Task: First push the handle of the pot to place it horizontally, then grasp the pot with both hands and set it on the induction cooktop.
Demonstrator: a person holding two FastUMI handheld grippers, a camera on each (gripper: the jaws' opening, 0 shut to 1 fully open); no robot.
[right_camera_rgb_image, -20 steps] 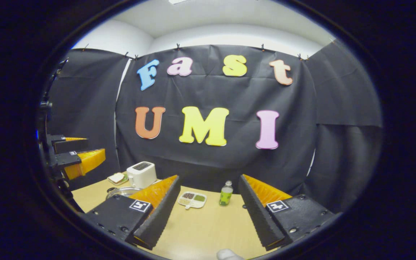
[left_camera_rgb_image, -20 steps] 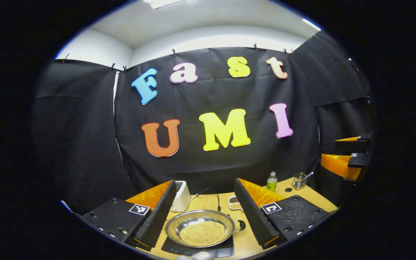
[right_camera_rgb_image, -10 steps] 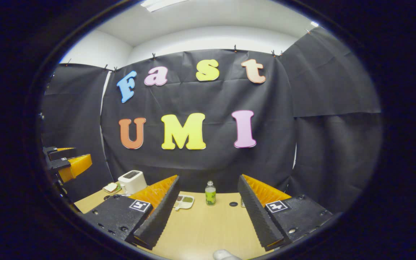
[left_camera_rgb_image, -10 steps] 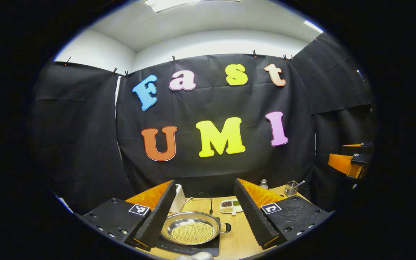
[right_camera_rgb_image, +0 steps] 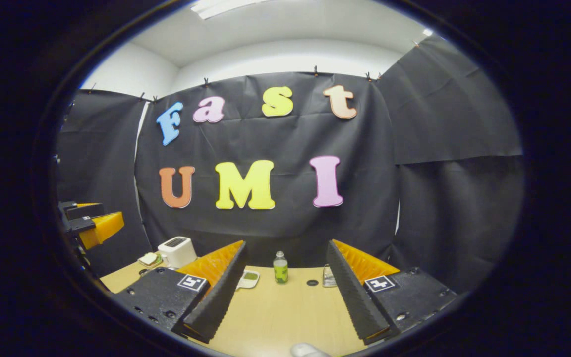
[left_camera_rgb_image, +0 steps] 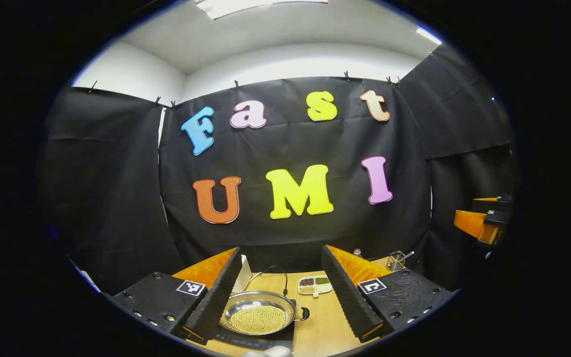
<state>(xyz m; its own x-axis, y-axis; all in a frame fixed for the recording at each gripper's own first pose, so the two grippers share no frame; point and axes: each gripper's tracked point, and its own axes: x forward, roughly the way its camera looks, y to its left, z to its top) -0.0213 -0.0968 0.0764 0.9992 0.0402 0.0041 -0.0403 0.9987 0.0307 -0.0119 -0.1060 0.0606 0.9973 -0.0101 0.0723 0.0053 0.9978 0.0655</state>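
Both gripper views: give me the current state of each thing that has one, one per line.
Pot: sitting on the induction cooktop, filled with small yellow beads, handle pointing right.
Left gripper: open, holding nothing.
Right gripper: open, holding nothing.
Toaster: upright at the back of the table.
Bottle: upright, capped.
Divided dish: compartments filled.

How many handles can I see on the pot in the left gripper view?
1: a black loop handle on the right side of the pot, which sits on the induction cooktop. The left gripper's finger covers the opposite rim, so another may be hidden.
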